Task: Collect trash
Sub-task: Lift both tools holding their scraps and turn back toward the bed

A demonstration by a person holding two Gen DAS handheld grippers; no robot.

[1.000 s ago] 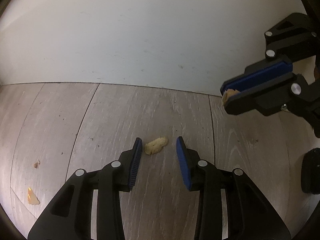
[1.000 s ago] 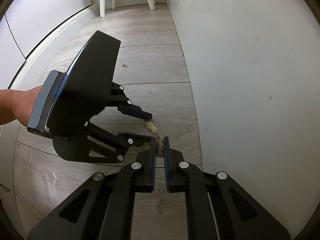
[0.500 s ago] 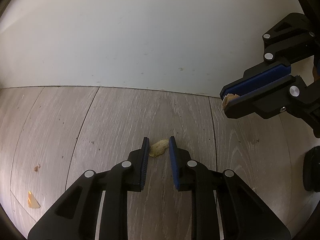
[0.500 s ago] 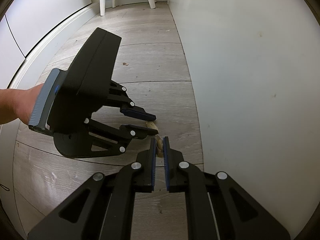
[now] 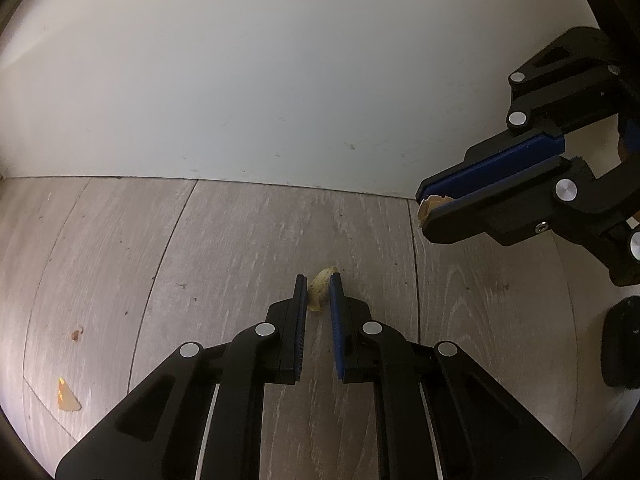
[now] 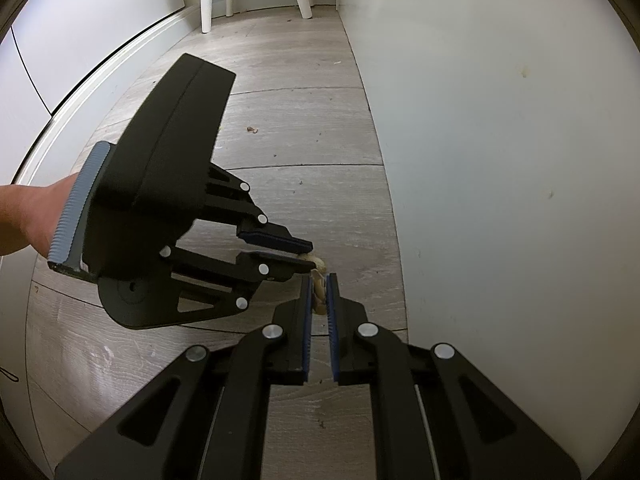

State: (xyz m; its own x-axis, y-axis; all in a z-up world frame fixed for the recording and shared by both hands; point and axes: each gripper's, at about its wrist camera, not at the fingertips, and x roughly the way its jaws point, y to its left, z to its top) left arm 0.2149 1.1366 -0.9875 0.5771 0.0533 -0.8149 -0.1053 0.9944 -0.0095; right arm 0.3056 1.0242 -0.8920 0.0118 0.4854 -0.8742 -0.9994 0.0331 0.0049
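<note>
A pale yellow scrap (image 5: 320, 290) lies on the grey wood floor (image 5: 224, 264) close to the white wall. My left gripper (image 5: 318, 280) points down at it, its jaws closing, both blue pads touching the scrap's sides. In the right wrist view the left gripper (image 6: 311, 256) shows from the side, its tips at that scrap (image 6: 316, 260). My right gripper (image 6: 319, 279) hovers just beside it, shut on a beige scrap (image 6: 319, 294). From the left wrist view the right gripper (image 5: 422, 208) hangs at the upper right, the beige scrap (image 5: 430, 205) poking out of its tip.
An orange chip (image 5: 68, 398) and a small brown crumb (image 5: 76, 334) lie on the floor to the left. Another crumb (image 6: 252, 130) lies farther along the boards. White chair legs (image 6: 206, 12) stand at the far end. A wall (image 6: 500, 160) runs close on the right. A person's hand (image 6: 28, 216) holds the left gripper.
The left gripper's jaws have narrowed around the yellow scrap until the pads touch it, and the scrap has turned more upright between them. The right gripper has kept still with its scrap.
</note>
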